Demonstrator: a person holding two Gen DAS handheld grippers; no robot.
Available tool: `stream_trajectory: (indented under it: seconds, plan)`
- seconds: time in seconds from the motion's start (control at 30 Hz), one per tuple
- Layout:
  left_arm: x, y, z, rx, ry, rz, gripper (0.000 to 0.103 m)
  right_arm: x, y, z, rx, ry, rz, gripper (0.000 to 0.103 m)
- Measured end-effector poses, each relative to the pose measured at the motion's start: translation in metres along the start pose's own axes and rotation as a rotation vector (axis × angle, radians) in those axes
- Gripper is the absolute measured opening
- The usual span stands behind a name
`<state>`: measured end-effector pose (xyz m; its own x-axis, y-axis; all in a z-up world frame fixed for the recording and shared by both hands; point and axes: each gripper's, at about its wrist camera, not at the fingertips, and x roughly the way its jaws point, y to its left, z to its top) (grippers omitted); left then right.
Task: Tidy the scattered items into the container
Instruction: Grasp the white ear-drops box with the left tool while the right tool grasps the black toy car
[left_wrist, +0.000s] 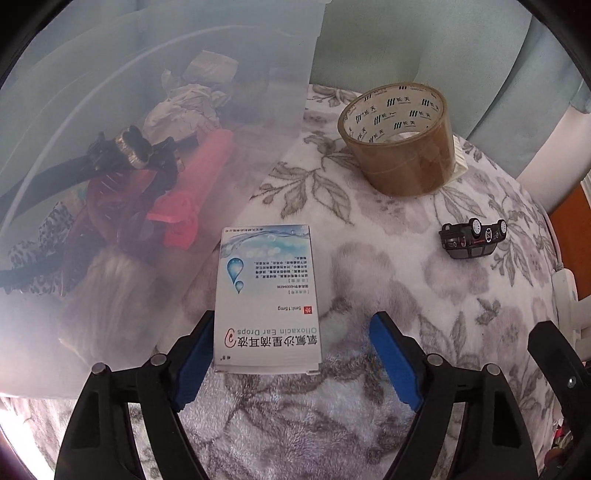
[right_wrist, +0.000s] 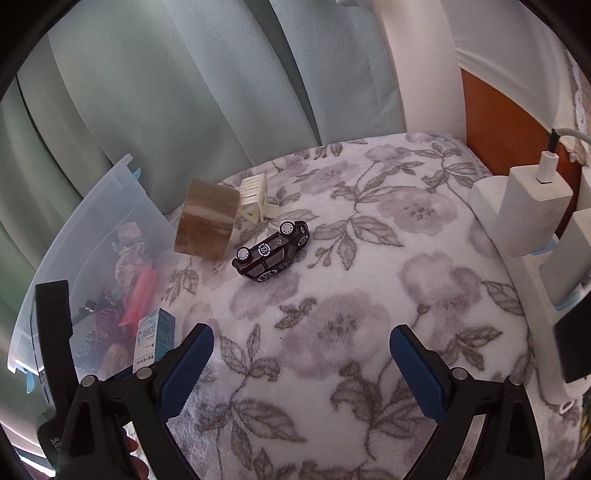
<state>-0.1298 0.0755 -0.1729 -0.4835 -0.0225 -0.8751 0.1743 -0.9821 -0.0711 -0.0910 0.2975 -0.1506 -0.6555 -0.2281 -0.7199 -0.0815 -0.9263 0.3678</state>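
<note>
A white and blue ear drops box (left_wrist: 267, 297) lies on the floral blanket (left_wrist: 369, 277), its near end between the open fingers of my left gripper (left_wrist: 291, 339); the left pad is close against it, the right pad apart. It also shows in the right wrist view (right_wrist: 153, 338). A brown tape roll (left_wrist: 399, 138) (right_wrist: 207, 223) and a black toy car (left_wrist: 472, 236) (right_wrist: 271, 251) on its side lie farther off. The clear plastic container (left_wrist: 110, 147) (right_wrist: 110, 221) stands on the left with several items inside. My right gripper (right_wrist: 301, 354) is open and empty, short of the car.
A small cream plastic piece (right_wrist: 255, 199) sits behind the tape roll. A white power strip with chargers (right_wrist: 532, 206) lines the right edge. Green curtains (right_wrist: 184, 74) hang behind. The left gripper's body (right_wrist: 51, 325) shows at the left of the right wrist view.
</note>
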Motion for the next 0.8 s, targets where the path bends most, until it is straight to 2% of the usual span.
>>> stream_trajectory:
  seconds: [0.1,0.27,0.37,0.57,0.8]
  plan:
    - [0.001,0.000,0.001,-0.002,-0.008,-0.009,0.082,0.013,0.003,0.006,0.004,0.012,0.011,0.097]
    - [-0.001,0.007,0.003,-0.018,-0.019,-0.010,0.067,0.030,0.007,0.014,0.007,0.022,0.024,0.095]
    - [-0.001,0.008,0.002,-0.013,-0.028,-0.004,0.062,0.039,0.010,0.017,0.009,0.027,0.024,0.092]
    - [-0.003,0.011,0.000,-0.009,-0.037,-0.004,0.055,0.056,0.021,0.024,-0.019,0.031,0.023,0.089]
    - [-0.004,0.013,0.001,-0.002,-0.037,-0.008,0.054,0.074,0.030,0.034,-0.031,0.024,-0.010,0.082]
